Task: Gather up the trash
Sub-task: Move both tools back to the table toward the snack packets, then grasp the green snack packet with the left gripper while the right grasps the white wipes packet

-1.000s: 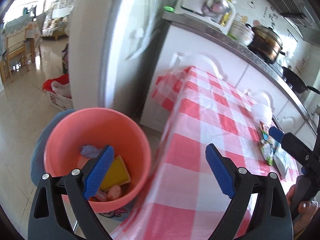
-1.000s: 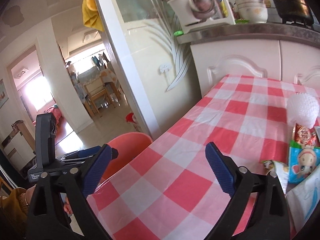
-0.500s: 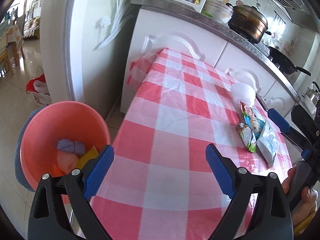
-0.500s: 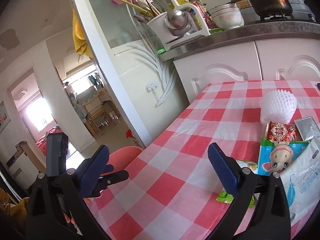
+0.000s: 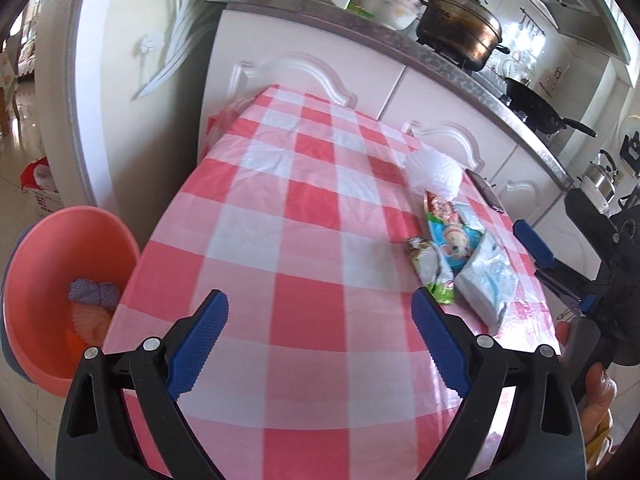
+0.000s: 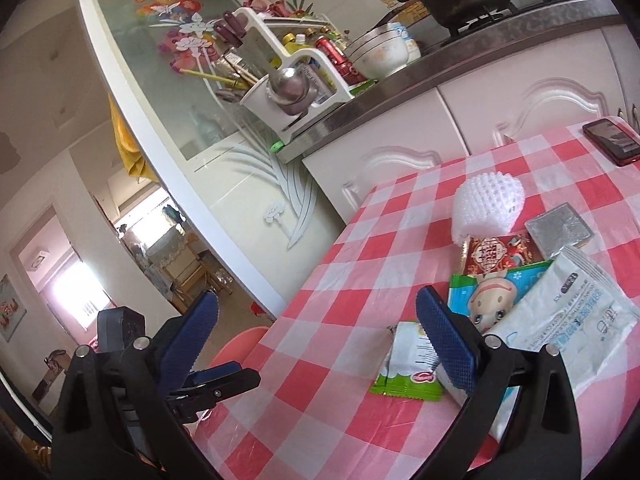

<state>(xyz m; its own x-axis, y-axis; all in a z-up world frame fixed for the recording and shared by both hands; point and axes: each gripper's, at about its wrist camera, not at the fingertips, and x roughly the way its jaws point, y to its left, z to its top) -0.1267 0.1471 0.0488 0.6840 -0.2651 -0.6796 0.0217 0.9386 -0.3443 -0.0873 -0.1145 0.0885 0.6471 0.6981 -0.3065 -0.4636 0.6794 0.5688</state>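
1. Kitchen setting: a table (image 5: 304,216) covered in a red-and-white checked cloth stands against white cabinets, with a brown pot (image 5: 460,30) and a black wok (image 5: 536,110) on the counter above.
2. Left gripper (image 5: 320,336): jaws spread wide, nothing between them, held over the near edge of the table.
3. Right gripper (image 6: 316,344): jaws likewise wide apart and empty, over the near part of the table; its right finger overlaps the green wrapper in the right wrist view, contact cannot be told.
4. Trash lies grouped toward the right edge of the table: a green-and-silver wrapper (image 6: 408,364), a blue packet with a cartoon face (image 6: 492,300), a red packet (image 6: 500,250), a white tissue pack (image 6: 576,312), a white foam net (image 6: 488,204) and a silver square sachet (image 6: 558,230). Pieces overlap or touch one another.
5. A dark phone (image 6: 610,140) lies apart, toward the far right corner.
6. A pink bin (image 5: 60,280) stands on the floor just beside the left edge of the table, with purple and orange scraps inside.
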